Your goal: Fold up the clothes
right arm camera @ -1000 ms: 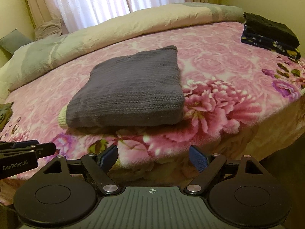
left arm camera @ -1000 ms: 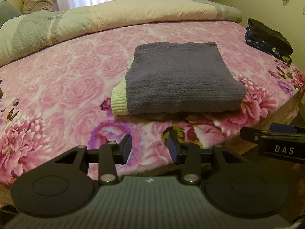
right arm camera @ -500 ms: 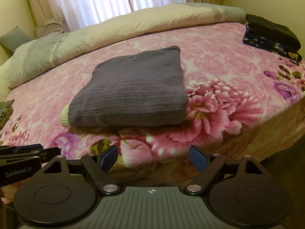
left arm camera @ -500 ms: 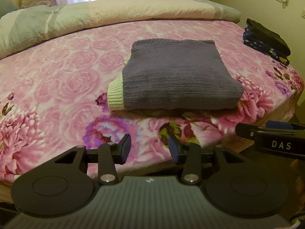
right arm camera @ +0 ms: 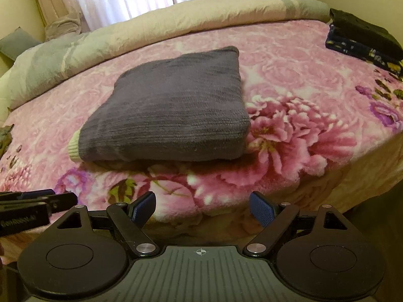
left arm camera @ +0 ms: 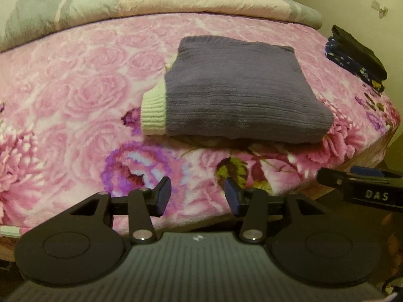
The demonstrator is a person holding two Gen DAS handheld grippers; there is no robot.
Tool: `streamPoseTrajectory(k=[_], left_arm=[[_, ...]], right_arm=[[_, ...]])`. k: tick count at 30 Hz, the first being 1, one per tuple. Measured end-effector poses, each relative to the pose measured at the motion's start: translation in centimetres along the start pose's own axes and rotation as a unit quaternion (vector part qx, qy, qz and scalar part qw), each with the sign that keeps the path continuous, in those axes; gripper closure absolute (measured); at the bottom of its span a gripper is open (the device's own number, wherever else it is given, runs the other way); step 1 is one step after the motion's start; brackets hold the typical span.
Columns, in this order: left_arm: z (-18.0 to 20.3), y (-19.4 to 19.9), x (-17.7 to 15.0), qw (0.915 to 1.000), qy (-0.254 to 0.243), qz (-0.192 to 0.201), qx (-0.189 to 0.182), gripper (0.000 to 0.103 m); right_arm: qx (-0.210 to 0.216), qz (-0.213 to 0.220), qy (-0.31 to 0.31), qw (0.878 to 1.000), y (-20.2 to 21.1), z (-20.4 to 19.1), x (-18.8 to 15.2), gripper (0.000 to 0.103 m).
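Observation:
A grey knitted sweater [left arm camera: 236, 93] with a pale green cuff lies folded in a neat rectangle on the pink floral bed. It also shows in the right wrist view [right arm camera: 171, 110]. My left gripper [left arm camera: 197, 196] is open and empty, at the bed's near edge, short of the sweater. My right gripper [right arm camera: 202, 207] is open and empty, also at the near edge in front of the sweater. Each gripper shows at the side of the other's view: the right one [left arm camera: 362, 188], the left one [right arm camera: 32, 203].
A stack of folded dark clothes [left arm camera: 355, 58] sits at the bed's far right edge, also in the right wrist view [right arm camera: 365, 40]. A rolled cream and grey-green duvet [right arm camera: 151, 30] runs along the back. The bed edge [right arm camera: 352, 176] drops off on the right.
Both grippers have moved slightly closer to the bed and sweater. The left jaws have opened wider. The sweater has not moved.

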State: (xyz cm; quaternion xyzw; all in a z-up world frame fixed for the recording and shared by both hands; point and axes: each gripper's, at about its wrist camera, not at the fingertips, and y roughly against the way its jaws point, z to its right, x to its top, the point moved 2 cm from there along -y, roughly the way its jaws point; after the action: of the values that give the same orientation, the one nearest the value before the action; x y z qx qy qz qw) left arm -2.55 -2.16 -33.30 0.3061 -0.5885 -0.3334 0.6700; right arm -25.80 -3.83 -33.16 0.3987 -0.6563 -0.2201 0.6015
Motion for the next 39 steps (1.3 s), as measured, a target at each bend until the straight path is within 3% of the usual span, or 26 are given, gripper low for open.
streamPoseTrajectory(k=[3,7,12,16,19,22,26,28,31,33,35,39], left_arm=[[-2.4,-0.7,0.3,0.9997,0.024,-0.006,-0.003,0.06],[-5.7,-1.2,1.4,0.9976,0.062,-0.008,-0.028,0.06],[-8.1,-1.8,4.3,0.9951,0.074,0.011,-0.065,0.056],[-8.8,-3.0,6.9,0.9925,0.077,0.031,-0.09,0.052],[-9.2,-4.3,9.0,0.9894,0.08,0.044,-0.113,0.05],[-9.7,-6.2,10.9,0.9866,0.082,0.048,-0.133,0.045],[-10.8,-9.4,13.0,0.9794,0.101,0.025,-0.173,0.04],[-11.6,-11.3,13.8,0.971,0.131,0.005,-0.2,0.04],[-12.7,-14.3,14.3,0.9498,0.183,-0.036,-0.251,0.038],[-13.2,-16.1,14.1,0.9411,0.214,-0.06,-0.255,0.038],[-13.8,-17.8,13.8,0.9263,0.251,-0.079,-0.27,0.037],[-14.8,-19.2,13.4,0.8932,0.312,-0.076,-0.315,0.036]], right_arm=[[0.009,-0.008,-0.014,1.0,-0.7,2.2,-0.4,0.019],[0.053,0.003,-0.068,0.996,-0.7,6.4,0.1,0.019],[0.131,0.042,-0.165,0.977,-0.7,11.7,3.3,0.019],[0.159,0.057,-0.209,0.963,-2.4,14.3,7.2,0.019],[0.163,0.049,-0.222,0.96,-4.4,15.0,9.4,0.019],[0.199,0.026,-0.245,0.948,-6.6,15.2,10.6,0.019],[0.236,-0.017,-0.258,0.937,-9.7,15.4,11.9,0.019],[0.238,-0.03,-0.244,0.94,-10.7,15.1,12.6,0.019],[0.244,-0.05,-0.227,0.941,-12.2,14.8,13.4,0.019],[0.251,-0.064,-0.222,0.94,-13.2,14.5,13.6,0.019],[0.258,-0.078,-0.222,0.937,-14.3,14.2,13.7,0.019],[0.279,-0.091,-0.237,0.926,-16.2,14.0,13.9,0.019]])
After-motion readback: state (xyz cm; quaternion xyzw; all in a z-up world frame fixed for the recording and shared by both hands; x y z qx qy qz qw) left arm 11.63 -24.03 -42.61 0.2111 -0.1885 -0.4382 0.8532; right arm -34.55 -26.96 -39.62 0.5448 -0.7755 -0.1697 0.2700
